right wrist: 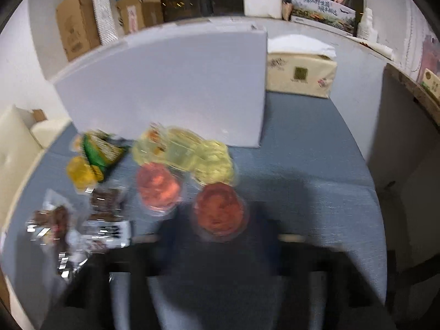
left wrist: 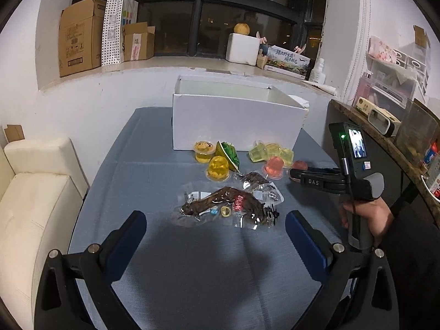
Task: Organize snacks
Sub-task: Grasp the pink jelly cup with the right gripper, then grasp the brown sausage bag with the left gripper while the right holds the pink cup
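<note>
Snacks lie on the blue tablecloth in front of an open white box (left wrist: 236,118): yellow jelly cups (left wrist: 218,168), a green packet (left wrist: 229,152), pale green jelly cups (left wrist: 271,151), a red jelly cup (left wrist: 273,167) and clear packs of dark dried meat (left wrist: 228,206). My left gripper (left wrist: 216,224) is open and empty, just short of the meat packs. My right gripper (left wrist: 295,172) reaches in from the right at a second red jelly cup (right wrist: 218,209). The right wrist view is blurred; the cup sits between its fingers, and I cannot tell whether they are closed on it.
A tissue pack (right wrist: 301,75) stands right of the box. A cream sofa (left wrist: 30,192) is at the left. A wooden shelf (left wrist: 385,143) with clutter runs along the right. Cardboard boxes (left wrist: 79,35) stand on the window ledge behind.
</note>
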Action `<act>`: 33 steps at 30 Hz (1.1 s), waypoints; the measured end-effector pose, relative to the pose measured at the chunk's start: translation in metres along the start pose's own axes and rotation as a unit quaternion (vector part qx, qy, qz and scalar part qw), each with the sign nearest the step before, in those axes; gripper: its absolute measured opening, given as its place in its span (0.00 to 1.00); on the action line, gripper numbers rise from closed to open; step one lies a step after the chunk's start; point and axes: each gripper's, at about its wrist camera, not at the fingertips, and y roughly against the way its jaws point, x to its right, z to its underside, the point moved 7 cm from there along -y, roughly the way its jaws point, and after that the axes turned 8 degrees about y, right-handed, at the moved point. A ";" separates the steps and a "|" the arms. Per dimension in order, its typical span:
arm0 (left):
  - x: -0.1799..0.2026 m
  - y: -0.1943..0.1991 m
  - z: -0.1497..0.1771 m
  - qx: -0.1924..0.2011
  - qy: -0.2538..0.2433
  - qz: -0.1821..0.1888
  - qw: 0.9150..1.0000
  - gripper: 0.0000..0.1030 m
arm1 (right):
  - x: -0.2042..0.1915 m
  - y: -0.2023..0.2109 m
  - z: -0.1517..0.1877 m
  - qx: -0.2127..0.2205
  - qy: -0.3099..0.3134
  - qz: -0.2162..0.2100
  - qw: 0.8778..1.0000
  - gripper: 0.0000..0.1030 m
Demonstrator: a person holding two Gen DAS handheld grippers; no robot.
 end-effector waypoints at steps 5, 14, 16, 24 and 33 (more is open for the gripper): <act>0.001 -0.003 0.001 -0.001 0.000 0.001 1.000 1.00 | 0.000 0.010 0.001 0.016 0.002 -0.008 1.000 0.36; 0.012 -0.006 0.003 -0.002 -0.013 0.005 1.000 1.00 | -0.013 0.037 -0.002 0.043 0.030 -0.007 0.999 0.36; 0.011 -0.007 0.003 -0.004 -0.010 0.005 1.000 1.00 | -0.015 0.041 -0.003 0.049 0.032 -0.009 0.998 0.36; 0.005 -0.012 0.006 -0.008 -0.013 0.000 1.000 1.00 | -0.021 0.069 -0.003 0.079 0.021 -0.027 0.996 0.36; 0.015 -0.054 0.016 -0.040 -0.131 0.061 0.989 1.00 | -0.044 0.146 0.027 0.132 0.017 -0.069 0.989 0.36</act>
